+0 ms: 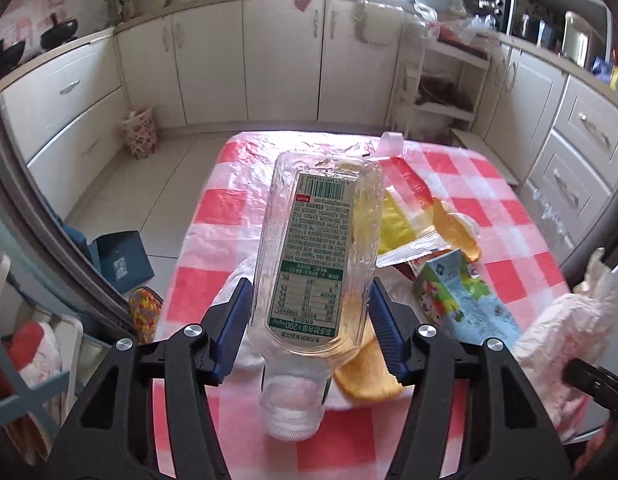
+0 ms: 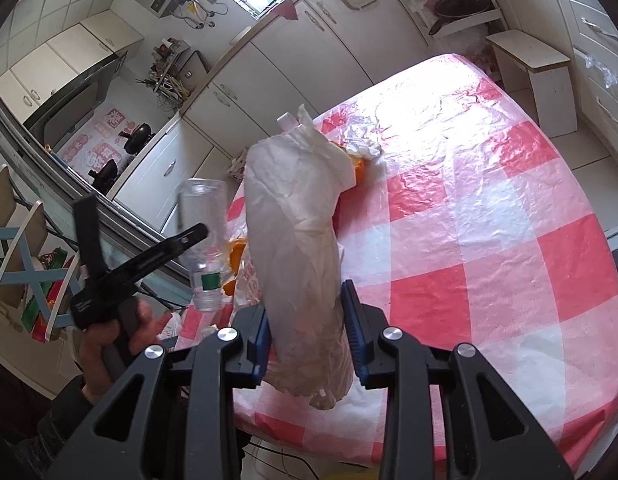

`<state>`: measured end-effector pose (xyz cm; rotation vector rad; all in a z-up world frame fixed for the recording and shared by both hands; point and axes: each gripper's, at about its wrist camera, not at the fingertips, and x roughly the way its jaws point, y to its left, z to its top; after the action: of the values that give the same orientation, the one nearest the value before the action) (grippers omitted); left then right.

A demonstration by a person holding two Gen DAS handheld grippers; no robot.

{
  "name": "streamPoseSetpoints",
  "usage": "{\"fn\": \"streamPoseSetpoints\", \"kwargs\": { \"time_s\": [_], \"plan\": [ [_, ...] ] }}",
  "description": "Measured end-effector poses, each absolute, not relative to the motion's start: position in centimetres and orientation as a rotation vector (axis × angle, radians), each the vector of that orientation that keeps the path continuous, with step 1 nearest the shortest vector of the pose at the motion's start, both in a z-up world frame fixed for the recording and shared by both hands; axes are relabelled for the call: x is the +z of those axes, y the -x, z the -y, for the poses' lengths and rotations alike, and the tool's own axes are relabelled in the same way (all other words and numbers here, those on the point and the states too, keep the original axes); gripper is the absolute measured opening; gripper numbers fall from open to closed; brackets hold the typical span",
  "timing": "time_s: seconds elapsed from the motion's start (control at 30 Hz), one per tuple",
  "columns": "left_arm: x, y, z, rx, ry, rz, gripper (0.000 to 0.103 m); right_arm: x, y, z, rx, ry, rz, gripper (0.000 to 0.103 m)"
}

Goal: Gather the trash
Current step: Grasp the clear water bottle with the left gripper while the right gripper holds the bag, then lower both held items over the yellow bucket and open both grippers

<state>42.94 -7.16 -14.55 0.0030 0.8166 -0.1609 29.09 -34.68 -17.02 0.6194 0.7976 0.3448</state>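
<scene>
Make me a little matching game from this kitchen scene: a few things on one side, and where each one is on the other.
Things:
1. clear plastic bottle
2. white plastic bag
3. juice carton
4. floral bag

Places:
A. on the floor by the cabinets
B. lying on the checked table
C. held in the left gripper
D. held in the right gripper

Pairs: 1-C, 2-D, 3-B, 4-A

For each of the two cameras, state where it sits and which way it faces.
Left wrist: on the left gripper, looking along its fingers at the clear bottle they clamp, above the checked table.
Right wrist: on the right gripper, facing the white plastic bag it grips; the person's left hand shows.
Shared: bottle, table, bag, kitchen cabinets.
</scene>
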Motion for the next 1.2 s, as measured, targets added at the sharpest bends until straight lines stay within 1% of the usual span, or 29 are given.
{"fn": "streamPoseSetpoints", "kwargs": {
  "time_s": [0.13,0.3,0.43,0.57,0.63,0.7,0.73,0.8,0.9,1.0,1.07,1.1,1.2],
  "plan": [
    [-12.9,-39.0,4.5,-0.203,0.098,-0.805,0.054,-15.8,-27.8,33.6,0.356,-0.568,-0.784,0.034],
    [-11.9,-32.8,1.8,-0.266,0.176,-0.791,0.053,-14.7,-23.3,31.4,0.375,-0.468,-0.773,0.034],
    [-12.2,-28.6,0.4,-0.313,0.248,-0.810,0.053,-16.3,-18.2,29.8,0.396,-0.453,-0.847,0.034],
    [-13.0,-24.6,0.1,-0.360,0.281,-0.839,0.053,-18.8,-13.9,27.9,0.398,-0.397,-0.983,0.034],
    [-14.0,-22.2,0.4,-0.398,0.294,-0.879,0.053,-20.6,-12.6,26.8,0.387,-0.322,-1.092,0.035],
    [-15.6,-20.2,1.0,-0.437,0.297,-0.937,0.053,-22.8,-11.7,26.0,0.365,-0.273,-1.195,0.042],
    [-16.7,-19.3,1.5,-0.453,0.292,-0.973,0.053,-23.7,-11.6,25.8,0.351,-0.258,-1.232,0.043],
    [-19.0,-17.9,2.7,-0.478,0.289,-1.053,0.053,-24.2,-11.6,26.4,0.302,-0.251,-1.243,0.045],
    [-22.5,-16.6,4.5,-0.523,0.277,-1.184,0.053,-23.5,-11.6,28.0,0.246,-0.304,-1.206,0.051],
    [-25.4,-15.9,7.3,-0.548,0.193,-1.315,0.053,-23.4,-11.5,29.1,0.227,-0.342,-1.194,0.051],
    [-26.6,-15.4,8.5,-0.538,0.136,-1.368,0.054,-24.1,-12.0,28.2,0.246,-0.321,-1.245,0.055],
    [-27.1,-15.1,9.0,-0.546,0.109,-1.386,0.054,-24.8,-12.2,27.5,0.257,-0.284,-1.281,0.055],
    [-27.3,-14.5,9.4,-0.533,0.071,-1.379,0.054,-25.0,-12.0,26.5,0.236,-0.233,-1.277,0.055]
  ]
}}
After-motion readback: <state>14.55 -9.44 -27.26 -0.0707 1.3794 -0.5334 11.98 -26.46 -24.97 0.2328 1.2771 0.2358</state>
